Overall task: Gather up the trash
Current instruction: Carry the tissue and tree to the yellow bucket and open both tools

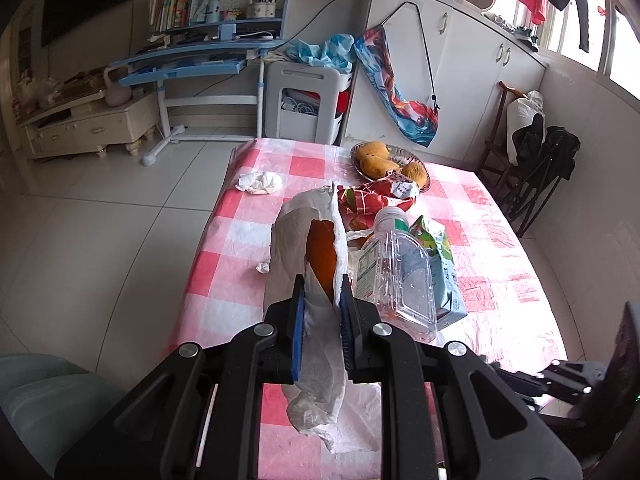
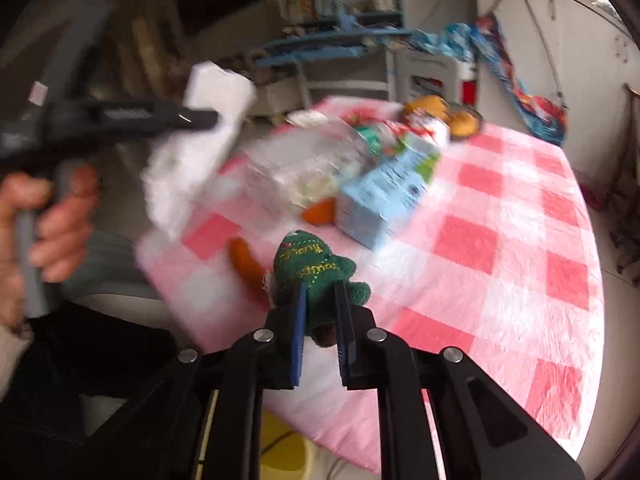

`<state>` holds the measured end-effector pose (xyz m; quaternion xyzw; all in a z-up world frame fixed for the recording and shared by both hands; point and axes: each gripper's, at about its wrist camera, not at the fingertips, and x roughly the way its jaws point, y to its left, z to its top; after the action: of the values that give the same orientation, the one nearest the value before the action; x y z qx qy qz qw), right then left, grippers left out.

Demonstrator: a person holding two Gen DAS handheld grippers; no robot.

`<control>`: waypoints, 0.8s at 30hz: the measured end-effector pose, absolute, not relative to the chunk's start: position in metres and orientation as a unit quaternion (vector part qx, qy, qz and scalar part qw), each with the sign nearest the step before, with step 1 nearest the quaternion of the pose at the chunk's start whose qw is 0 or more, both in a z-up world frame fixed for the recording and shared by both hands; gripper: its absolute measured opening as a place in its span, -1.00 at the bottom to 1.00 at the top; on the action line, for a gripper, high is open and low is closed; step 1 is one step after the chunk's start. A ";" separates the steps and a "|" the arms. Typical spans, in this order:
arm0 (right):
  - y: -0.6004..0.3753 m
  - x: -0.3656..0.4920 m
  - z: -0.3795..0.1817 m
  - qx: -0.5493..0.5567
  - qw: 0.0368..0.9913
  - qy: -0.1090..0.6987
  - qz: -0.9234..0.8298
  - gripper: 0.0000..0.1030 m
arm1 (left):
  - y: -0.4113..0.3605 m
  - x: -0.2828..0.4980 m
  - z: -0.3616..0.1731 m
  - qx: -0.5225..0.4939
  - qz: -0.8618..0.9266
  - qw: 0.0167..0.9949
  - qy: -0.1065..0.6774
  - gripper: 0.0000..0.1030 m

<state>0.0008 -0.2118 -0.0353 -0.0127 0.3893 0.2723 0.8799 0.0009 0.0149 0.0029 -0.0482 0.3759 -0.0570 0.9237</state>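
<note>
White crumpled plastic, a bag (image 1: 316,280) with an orange-brown item showing inside its fold, is clamped between the blue pads of the left claw (image 1: 322,300), which is clenched on it and holds it lifted over the table (image 1: 500,272); the loose end of the bag hangs below the jaws. Ahead of and to the right of the left claw, a clear empty bottle (image 1: 400,276) lies on the pink-and-white checked cloth, touching a light blue carton (image 1: 444,272) beside it. Beyond these lies a red wrapper (image 1: 372,200), and farther ahead a dish of yellow fruit (image 1: 384,160). Ahead and to the left of the left claw rests a crumpled white tissue (image 1: 260,182), with a smaller scrap (image 1: 263,267) nearer. The right claw (image 2: 320,300) is clenched on a green knitted ornament (image 2: 316,276) with gold lettering, held just above the table edge. An orange peel piece (image 2: 248,268) lies just left of the right claw. In the blurred right wrist view, a hand (image 2: 44,224) grips the left tool's handle.
</note>
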 end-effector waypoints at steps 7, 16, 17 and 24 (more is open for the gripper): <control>-0.171 -0.034 -0.039 -0.094 0.782 0.433 0.438 -0.72 | 0.010 -0.018 0.005 -0.019 -0.062 0.927 0.370 -0.71; -0.154 -0.037 -0.039 -0.114 0.776 0.430 0.446 -0.14 | 0.011 -0.056 -0.012 -0.009 -0.050 0.914 0.402 -0.71; -0.157 -0.035 -0.034 -0.106 0.784 0.423 0.441 -0.06 | 0.010 -0.062 -0.015 -0.005 -0.052 0.911 0.409 -0.71; -0.176 -0.028 -0.007 -0.075 0.832 0.379 0.397 0.08 | -0.013 -0.107 -0.043 0.015 -0.085 0.884 0.459 -0.71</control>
<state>-0.0276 -0.1757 -0.0073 -0.0751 0.3787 0.3974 0.8325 -0.1068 -0.0128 -0.0433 0.0153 0.4585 -0.0851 0.8845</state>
